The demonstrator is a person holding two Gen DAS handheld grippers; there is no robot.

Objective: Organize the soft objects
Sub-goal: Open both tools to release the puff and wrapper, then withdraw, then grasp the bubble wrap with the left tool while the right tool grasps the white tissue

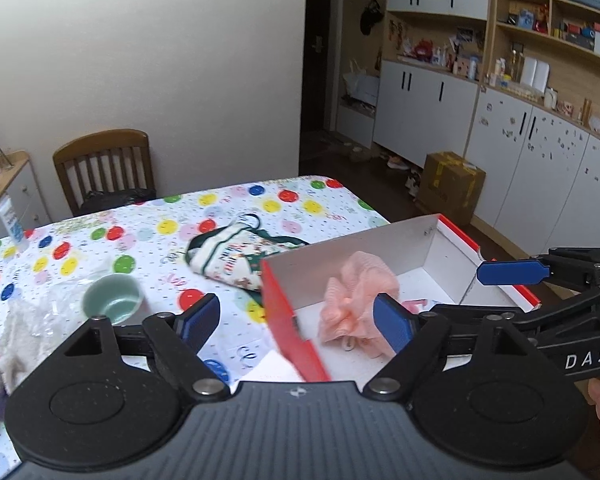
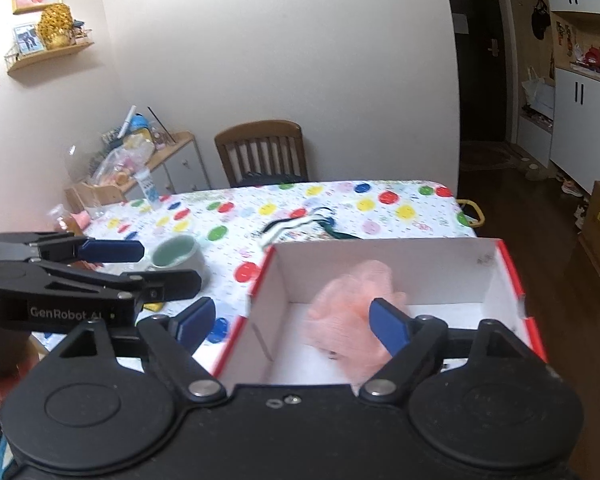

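- The pink mesh bath pouf lies inside the red-sided cardboard box with white interior, on the box floor, toward the box's near end.
- The box sits on the table covered by a white cloth printed with coloured dots, at the table's right-hand edge as seen from the wrist views.
- The right gripper hovers over the near end of the box. Its blue-padded fingers are spread wide apart and grip nothing; one finger is in front of the pouf, and contact cannot be confirmed.
- The left gripper hovers at the box's left near corner. Its fingers are also spread wide and hold nothing.
- A patterned white and green fabric pouch lies on the cloth just beyond the box's far left corner.
- A pale green ceramic cup stands upright on the cloth, left of the box and well apart from it.
- A white fluffy cloth lies left of the cup, farther from the box.
- A wooden slat-back chair stands beyond the table's far edge.
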